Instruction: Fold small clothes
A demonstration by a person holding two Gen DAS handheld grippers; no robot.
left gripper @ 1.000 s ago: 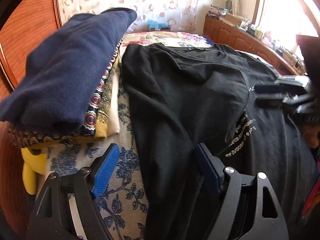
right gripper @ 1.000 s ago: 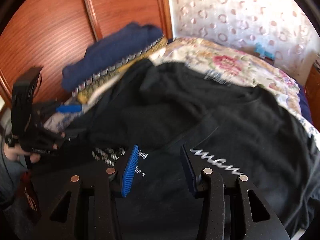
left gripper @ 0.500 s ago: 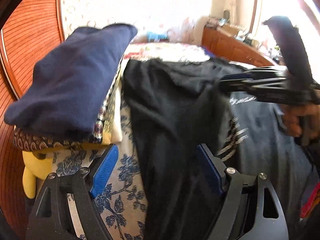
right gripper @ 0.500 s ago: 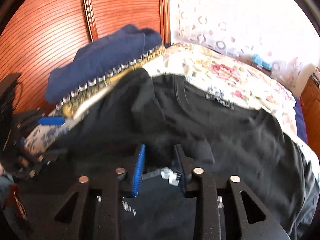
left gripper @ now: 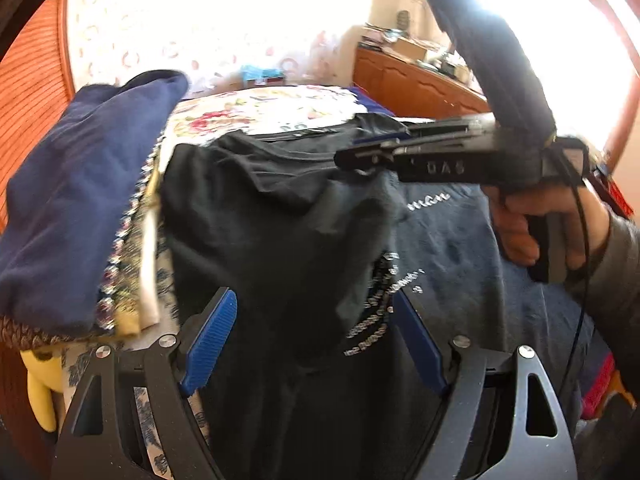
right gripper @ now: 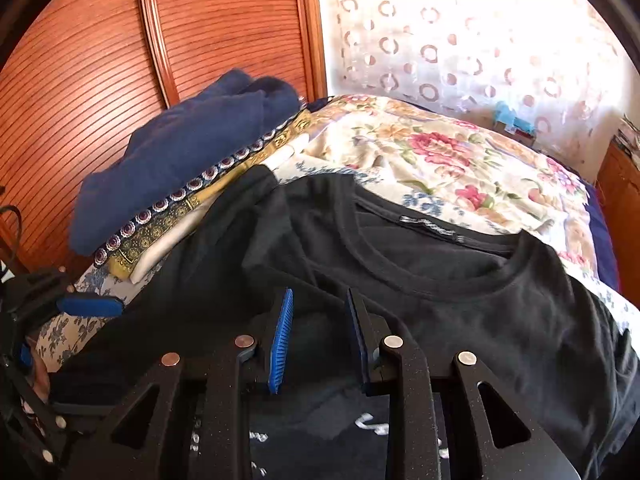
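A black T-shirt (left gripper: 272,240) with white lettering lies on the flowered bed; it also shows in the right wrist view (right gripper: 460,280), neckline toward the far side. My right gripper (right gripper: 320,336) is shut on a raised fold of the shirt; in the left wrist view (left gripper: 360,156) it holds that fold above the shirt's middle. My left gripper (left gripper: 312,340) is open and empty, low over the shirt's near left part, its blue pads (left gripper: 210,340) either side of the cloth.
A stack of folded clothes topped by a navy garment (left gripper: 76,200) sits at the left, against a wooden slatted headboard (right gripper: 100,60). The flowered bedspread (right gripper: 440,160) lies beyond the shirt. A wooden cabinet (left gripper: 408,84) stands at the back right.
My right gripper closed on a fold of the shirt and lifted it up and toward the collar. My left gripper stayed open in place.
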